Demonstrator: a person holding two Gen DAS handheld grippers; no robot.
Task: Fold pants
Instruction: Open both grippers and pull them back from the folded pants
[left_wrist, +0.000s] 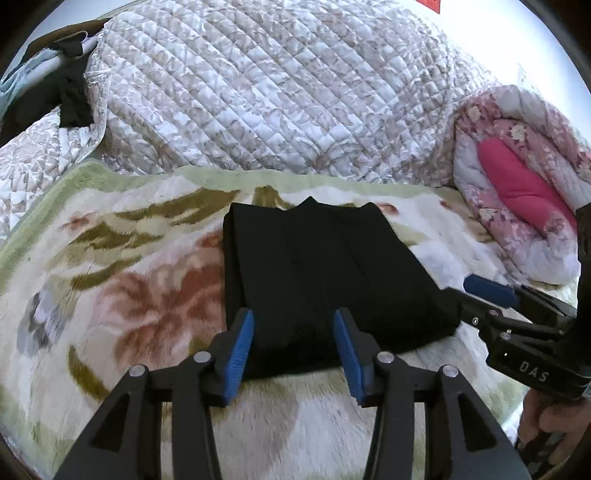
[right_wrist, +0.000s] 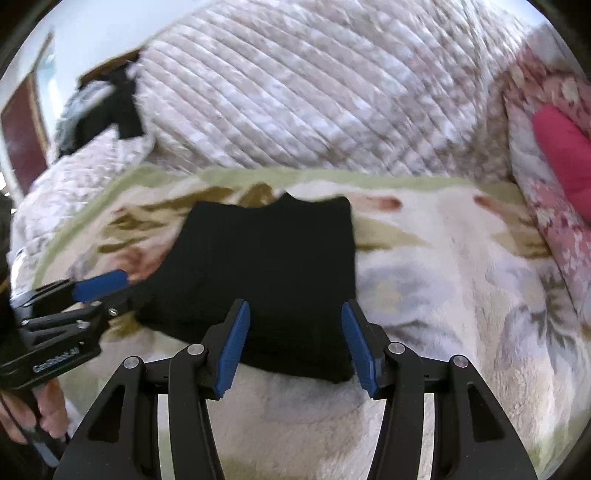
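Lying flat on the floral fleece blanket (left_wrist: 122, 295), the black pants (left_wrist: 325, 277) are folded into a compact rectangle, with the near edge toward both cameras. Behind them rises a quilted bedspread (left_wrist: 277, 92), and a dark garment (left_wrist: 72, 96) is bunched at its far left. At the left side of the pants, the left gripper (left_wrist: 293, 350) tilts downward toward the near edge; its blue pads (left_wrist: 242, 354) stand apart, roughly half spread, framing the fabric's edge without pressing on it. Nothing is held between them. In the right wrist view a hand (right_wrist: 44, 410) wraps the handle of that gripper at the lower left. Farther right, the right gripper (right_wrist: 295, 339) points down at a similar slant over the near right corner of the pants, jaws also parted and holding nothing. In the left wrist view part of another hand (left_wrist: 554, 424) shows below that gripper's body. At the far right a pink floral comforter (left_wrist: 517, 177) lies rolled up.
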